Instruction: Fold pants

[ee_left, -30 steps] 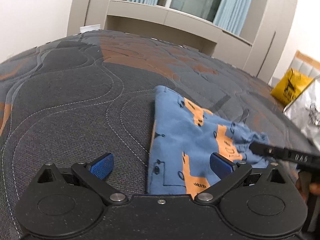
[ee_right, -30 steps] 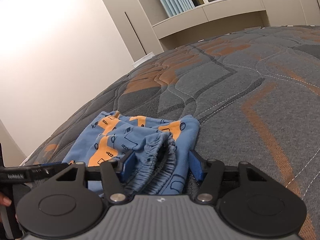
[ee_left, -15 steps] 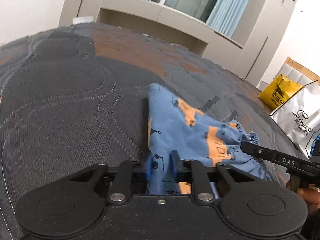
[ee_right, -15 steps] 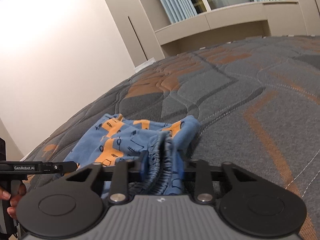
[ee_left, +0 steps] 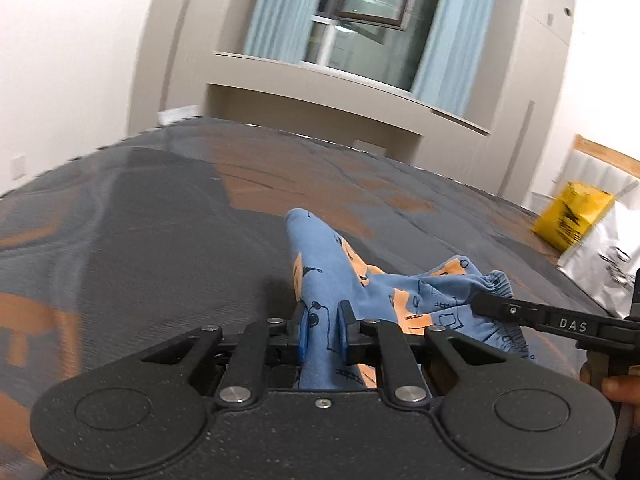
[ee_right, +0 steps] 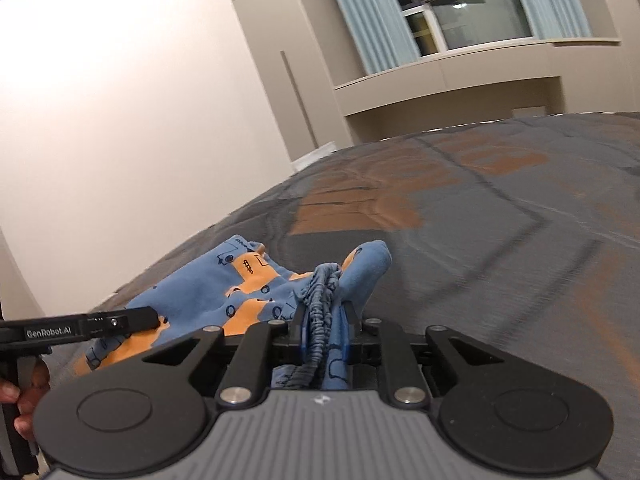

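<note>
Small blue pants (ee_left: 336,264) with orange blocks and black drawings are held up off a grey and orange quilted bed (ee_left: 140,240). My left gripper (ee_left: 323,330) is shut on a leg end of the pants. My right gripper (ee_right: 326,334) is shut on the gathered elastic waistband (ee_right: 322,292) of the pants (ee_right: 208,292). The right gripper's finger also shows at the right of the left wrist view (ee_left: 520,312), and the left gripper's finger shows at the left of the right wrist view (ee_right: 100,324). The cloth sags between the two grippers.
A yellow bag (ee_left: 572,216) and a silver bag (ee_left: 604,264) lie at the right edge of the bed. A beige window ledge (ee_left: 340,80) and curtains stand beyond the bed's far end. A white wall (ee_right: 120,120) is on the left.
Both grippers went from open to shut on the pants, then lifted them. The cloth now hangs bunched above the bed, and both views tilt upward.
</note>
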`<state>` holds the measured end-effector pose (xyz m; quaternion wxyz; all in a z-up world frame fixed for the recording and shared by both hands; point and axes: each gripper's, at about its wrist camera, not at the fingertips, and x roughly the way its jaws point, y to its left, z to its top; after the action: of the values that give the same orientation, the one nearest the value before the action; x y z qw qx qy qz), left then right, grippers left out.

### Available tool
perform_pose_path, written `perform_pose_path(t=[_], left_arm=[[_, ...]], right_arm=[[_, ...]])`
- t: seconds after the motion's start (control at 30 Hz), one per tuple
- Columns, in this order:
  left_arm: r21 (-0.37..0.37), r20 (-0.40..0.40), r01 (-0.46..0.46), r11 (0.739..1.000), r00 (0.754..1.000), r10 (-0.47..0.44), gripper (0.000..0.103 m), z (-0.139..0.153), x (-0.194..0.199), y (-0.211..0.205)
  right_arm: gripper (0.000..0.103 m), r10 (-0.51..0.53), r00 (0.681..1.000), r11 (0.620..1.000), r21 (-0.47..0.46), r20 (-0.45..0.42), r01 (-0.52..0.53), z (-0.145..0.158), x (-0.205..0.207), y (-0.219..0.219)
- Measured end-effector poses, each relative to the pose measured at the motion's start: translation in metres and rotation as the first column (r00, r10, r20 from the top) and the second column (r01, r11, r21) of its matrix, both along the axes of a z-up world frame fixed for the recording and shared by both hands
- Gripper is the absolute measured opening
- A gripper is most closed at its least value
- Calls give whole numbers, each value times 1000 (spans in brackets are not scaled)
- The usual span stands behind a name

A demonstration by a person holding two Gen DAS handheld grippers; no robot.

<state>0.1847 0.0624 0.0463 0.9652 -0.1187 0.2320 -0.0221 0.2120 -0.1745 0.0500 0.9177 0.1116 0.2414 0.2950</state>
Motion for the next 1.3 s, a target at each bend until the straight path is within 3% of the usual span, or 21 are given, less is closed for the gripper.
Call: perform_pose_path(t=[0.23,0.4,0.47,0.6,0.73,0.93,1.03,1.17,1.3], left_arm=[[-36,-52,-70,997,996,68,16,-16,-6,57],[-88,-65,-62,994,996,56,17,-30,-6,75],[-100,-65,-62,993,996,55,18,-34,-7,77],[-94,-65,-75,993,995,69,21,-36,-8,76],[-86,-59,-97,992,994,92,39,-35,-16,75],[-42,-27,-119,992,993,118,62,-22,-36,65],[-11,-8,-130,991,991,130,79,-15,-51,58],[40,18,-136,990,991,136,96,-8,-75,47],[87,36,-141,986,990,138,102,-5,-105,35]], right_arm=[[17,72,995,997,12,-62,-71,-10,23,65],[19,46,994,999,-6,-96,-47,-24,26,77],[21,34,994,999,4,-109,-33,-26,27,75],[39,-5,993,1000,-22,-115,3,-30,25,75],[61,-38,994,998,-49,-101,33,-30,20,74],[82,-67,996,997,-48,-54,64,-21,-3,67],[93,-84,996,995,-49,-21,82,-13,-20,64],[102,-108,994,992,-60,30,109,-3,-51,59],[103,-133,988,987,-78,74,139,5,-87,54]])
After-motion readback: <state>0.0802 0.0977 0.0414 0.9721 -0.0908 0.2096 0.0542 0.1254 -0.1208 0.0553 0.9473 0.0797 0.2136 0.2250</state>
